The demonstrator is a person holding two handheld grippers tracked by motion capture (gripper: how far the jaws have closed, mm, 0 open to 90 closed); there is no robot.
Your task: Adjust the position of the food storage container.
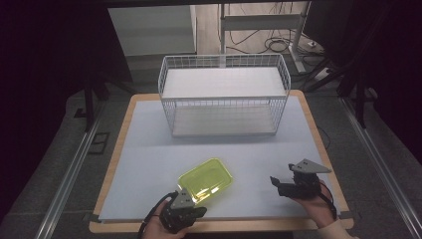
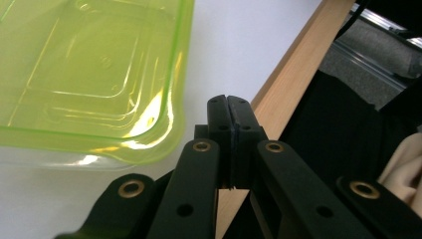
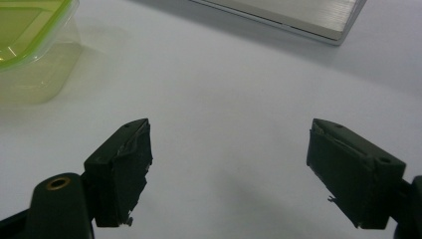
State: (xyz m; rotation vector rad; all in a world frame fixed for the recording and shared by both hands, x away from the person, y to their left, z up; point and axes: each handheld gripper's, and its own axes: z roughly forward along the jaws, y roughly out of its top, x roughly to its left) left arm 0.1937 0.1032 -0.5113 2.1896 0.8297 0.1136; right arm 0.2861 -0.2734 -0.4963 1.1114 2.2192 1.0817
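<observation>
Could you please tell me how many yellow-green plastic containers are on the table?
1. The yellow-green container lies near the table's front edge, just ahead of the left gripper. The wire basket behind looks empty.

The left gripper (image 2: 230, 107) is black throughout, built of flat link bars pinned with brass-ringed rivets and small plain holes, and ends in two narrow squared jaws; in the high view a grey plate sits on its top and a black cable loops from its rear. The right gripper (image 3: 229, 172) is the same black make, with blocky jaw pads whose facing is scuffed and frayed at the edges, one brass rivet, and a grey three-cornered plate on top in the high view. A pale cream sleeve (image 1: 334, 230) covers the right wrist.
</observation>
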